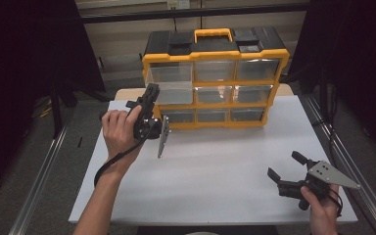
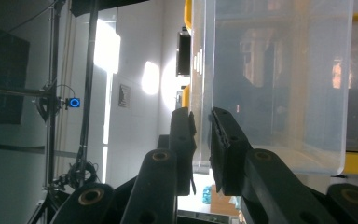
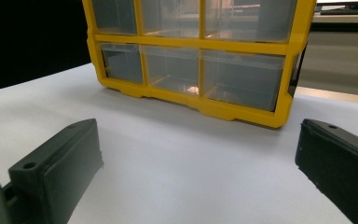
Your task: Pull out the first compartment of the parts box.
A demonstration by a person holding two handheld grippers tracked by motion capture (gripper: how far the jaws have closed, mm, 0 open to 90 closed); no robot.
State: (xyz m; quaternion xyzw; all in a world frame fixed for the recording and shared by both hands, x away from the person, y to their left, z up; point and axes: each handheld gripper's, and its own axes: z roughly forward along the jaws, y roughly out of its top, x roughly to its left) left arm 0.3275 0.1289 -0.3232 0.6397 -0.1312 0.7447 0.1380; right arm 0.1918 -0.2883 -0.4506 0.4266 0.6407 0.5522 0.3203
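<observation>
Clear plastic drawer (image 1: 170, 84) of the yellow organiser (image 1: 215, 78) sits clamped in the left gripper (image 2: 200, 140). Right gripper (image 1: 283, 166) hovers over the desk (image 1: 215, 166), jaws apart.

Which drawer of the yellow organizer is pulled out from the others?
The top-left drawer: it sticks out toward the person while the other eight sit flush. The left tool is clamped on its front wall.

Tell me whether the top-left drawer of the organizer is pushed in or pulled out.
Pulled out. The top-left drawer juts forward past the yellow organizer front, and the left gripper is clamped on its clear front wall.
</observation>
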